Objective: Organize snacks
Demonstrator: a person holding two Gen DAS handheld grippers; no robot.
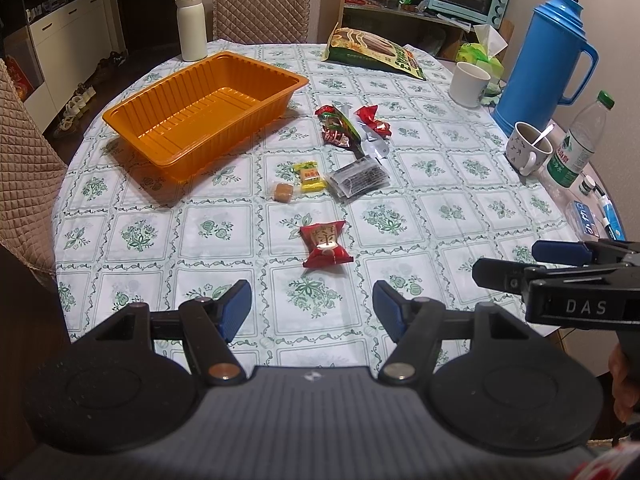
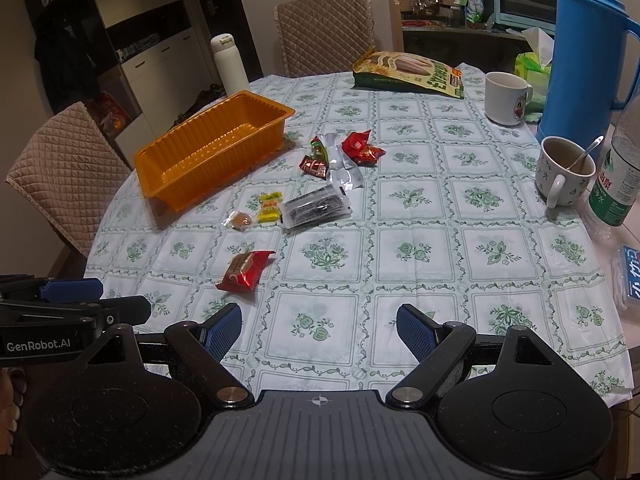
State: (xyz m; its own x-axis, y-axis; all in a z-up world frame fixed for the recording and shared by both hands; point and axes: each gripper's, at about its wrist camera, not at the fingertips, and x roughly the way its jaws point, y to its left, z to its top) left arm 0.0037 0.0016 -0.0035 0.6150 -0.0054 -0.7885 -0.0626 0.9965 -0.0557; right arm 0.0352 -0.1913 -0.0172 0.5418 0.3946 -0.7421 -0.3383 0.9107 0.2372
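Starting with the red packet [image 1: 326, 245] just ahead of my left gripper [image 1: 312, 310]: both grippers' jaws stand wide and empty, right gripper [image 2: 319, 330] too. I'd straddle it flat, then carry it to the orange tray [image 1: 200, 114] ahead-left.

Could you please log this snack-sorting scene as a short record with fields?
surface: table with green floral cloth
container: orange tray, nothing in it
nearest snack: red packet, loose on the cloth
other snacks: yellow candy, brown candy, dark packet, red and green wrappers
left tongs: open, holding nothing
right tongs: open, holding nothing
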